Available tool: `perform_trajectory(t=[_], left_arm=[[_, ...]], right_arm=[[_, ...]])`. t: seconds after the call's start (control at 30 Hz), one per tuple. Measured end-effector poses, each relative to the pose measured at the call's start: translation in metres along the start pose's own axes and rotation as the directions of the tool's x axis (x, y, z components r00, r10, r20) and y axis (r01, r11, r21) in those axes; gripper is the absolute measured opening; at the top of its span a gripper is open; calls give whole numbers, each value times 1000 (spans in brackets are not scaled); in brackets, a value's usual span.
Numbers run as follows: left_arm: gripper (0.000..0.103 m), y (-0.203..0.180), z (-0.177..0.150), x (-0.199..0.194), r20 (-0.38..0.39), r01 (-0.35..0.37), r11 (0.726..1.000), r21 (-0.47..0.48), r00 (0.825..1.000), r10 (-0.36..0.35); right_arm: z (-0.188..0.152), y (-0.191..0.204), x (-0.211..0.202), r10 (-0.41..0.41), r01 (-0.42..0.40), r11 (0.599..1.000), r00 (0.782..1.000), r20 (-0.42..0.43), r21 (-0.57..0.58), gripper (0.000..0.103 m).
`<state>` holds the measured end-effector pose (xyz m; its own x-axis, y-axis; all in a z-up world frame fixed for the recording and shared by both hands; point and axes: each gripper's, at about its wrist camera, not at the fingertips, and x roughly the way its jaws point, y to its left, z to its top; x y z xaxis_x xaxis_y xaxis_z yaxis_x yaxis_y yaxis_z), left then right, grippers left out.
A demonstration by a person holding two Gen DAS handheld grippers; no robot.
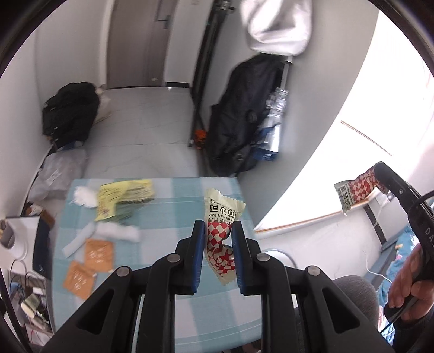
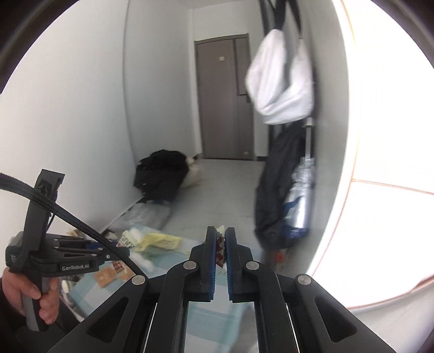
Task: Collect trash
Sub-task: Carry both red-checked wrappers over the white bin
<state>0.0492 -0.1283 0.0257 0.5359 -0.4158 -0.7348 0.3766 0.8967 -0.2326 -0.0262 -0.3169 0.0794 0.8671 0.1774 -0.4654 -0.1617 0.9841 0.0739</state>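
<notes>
My left gripper (image 1: 217, 228) is shut on a red-and-white checkered sauce sachet (image 1: 221, 214), lifted above the pale blue checked tablecloth (image 1: 168, 211). In the same view my right gripper (image 1: 379, 175) is raised at the right, shut on a second checkered sachet (image 1: 355, 190). The right wrist view shows that gripper (image 2: 221, 236) pinching its sachet (image 2: 220, 251), with the left gripper (image 2: 119, 248) low at the left. On the cloth lie a yellow wrapper (image 1: 122, 198), two white tissue wads (image 1: 84, 197) (image 1: 119, 232), a white paper strip (image 1: 77, 243) and two orange sachets (image 1: 99, 254) (image 1: 78, 279).
A black backpack (image 1: 70, 111) and a clear plastic bag (image 1: 59, 173) sit on the floor by the left wall. A dark jacket (image 1: 244, 114) and a white garment (image 1: 276, 24) hang at the right. A mug (image 1: 8, 233) and cables (image 1: 29, 287) crowd the table's left side.
</notes>
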Motion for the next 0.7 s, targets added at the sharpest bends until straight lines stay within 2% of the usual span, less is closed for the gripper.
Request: perform_trajectory(t=[0.17, 0.27, 0.47, 0.53, 0.7], left_arm=[[16, -45, 12, 33, -52, 89, 994, 62, 995, -85], [16, -68, 15, 61, -97, 105, 988, 114, 991, -94], [16, -106, 11, 121, -228, 168, 971, 173, 965, -126], [16, -119, 7, 144, -283, 186, 966, 180, 950, -130], [16, -143, -13, 198, -425, 238, 951, 195, 895, -137]], right_arm=[[-8, -62, -16, -108, 108, 992, 994, -3, 71, 5], [-23, -99, -20, -163, 165, 977, 986, -28, 132, 5], [-67, -160, -15, -252, 270, 940, 962, -110, 208, 5], [-91, -180, -5, -268, 300, 923, 950, -159, 240, 5], [-149, -211, 17, -244, 329, 887, 930, -276, 325, 5]])
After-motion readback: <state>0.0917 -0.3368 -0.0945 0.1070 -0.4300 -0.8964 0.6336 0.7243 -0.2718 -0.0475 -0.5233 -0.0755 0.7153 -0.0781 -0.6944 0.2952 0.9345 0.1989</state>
